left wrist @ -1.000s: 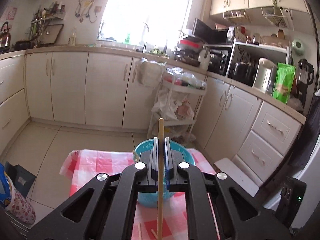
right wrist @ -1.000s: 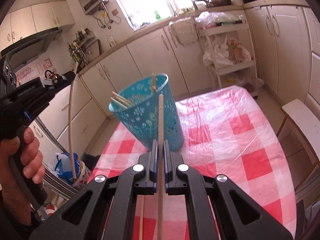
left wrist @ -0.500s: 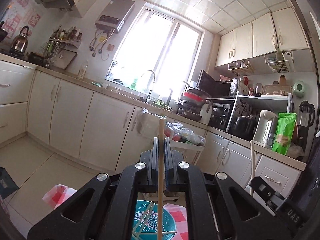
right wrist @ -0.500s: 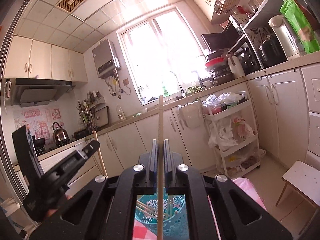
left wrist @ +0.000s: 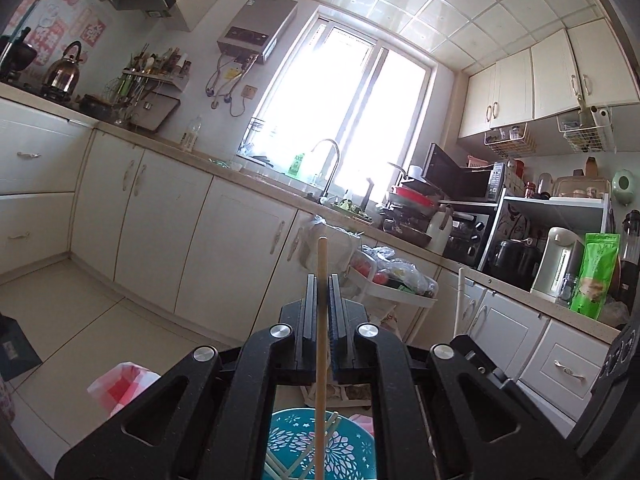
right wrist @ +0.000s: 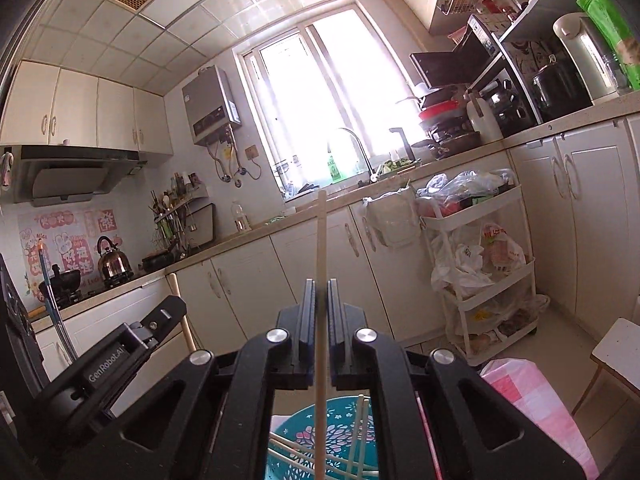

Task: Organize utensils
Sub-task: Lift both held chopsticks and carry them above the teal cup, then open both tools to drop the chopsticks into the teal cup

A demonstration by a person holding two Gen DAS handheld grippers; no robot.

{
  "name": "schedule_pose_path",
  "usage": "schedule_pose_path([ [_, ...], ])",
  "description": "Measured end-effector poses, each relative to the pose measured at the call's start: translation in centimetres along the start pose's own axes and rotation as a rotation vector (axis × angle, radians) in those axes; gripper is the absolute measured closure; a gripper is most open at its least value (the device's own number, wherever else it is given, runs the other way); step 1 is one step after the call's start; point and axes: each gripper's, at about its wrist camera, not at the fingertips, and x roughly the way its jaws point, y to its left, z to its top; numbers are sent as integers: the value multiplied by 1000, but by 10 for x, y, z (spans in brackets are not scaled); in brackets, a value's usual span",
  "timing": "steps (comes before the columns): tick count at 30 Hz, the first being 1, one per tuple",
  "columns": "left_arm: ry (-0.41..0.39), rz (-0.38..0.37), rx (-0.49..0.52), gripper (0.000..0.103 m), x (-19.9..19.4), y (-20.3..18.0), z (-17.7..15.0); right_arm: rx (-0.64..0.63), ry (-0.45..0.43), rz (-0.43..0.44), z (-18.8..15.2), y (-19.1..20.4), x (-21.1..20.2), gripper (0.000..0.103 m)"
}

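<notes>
cream-cabinet kitchen, bright window behind. left gripper (left wrist: 320,296) clamps thin wooden chopstick (left wrist: 321,320) upright; right gripper (right wrist: 318,300) clamps second wooden chopstick (right wrist: 320,300) likewise. both poised above teal perforated plastic basket (right wrist: 340,440) holding loose chopsticks, likely for vertical drop-in.

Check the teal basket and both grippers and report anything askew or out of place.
Nothing damaged or spilled. The chopsticks in the teal basket lie crisscrossed rather than upright. The left gripper and right gripper each clamp one chopstick above it.
</notes>
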Motion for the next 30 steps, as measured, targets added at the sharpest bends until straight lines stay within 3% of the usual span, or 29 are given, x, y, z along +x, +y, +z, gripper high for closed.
schedule_pose_path([
  [11, 26, 14, -1, 98, 18, 13, -17, -41, 79, -34, -31, -3, 29, 97],
  [23, 154, 26, 4, 98, 37, 28, -42, -113, 155, -56, -55, -3, 41, 97],
  [30, 113, 6, -61, 98, 25, 35, -30, -105, 174, -63, -56, -9, 39, 97],
])
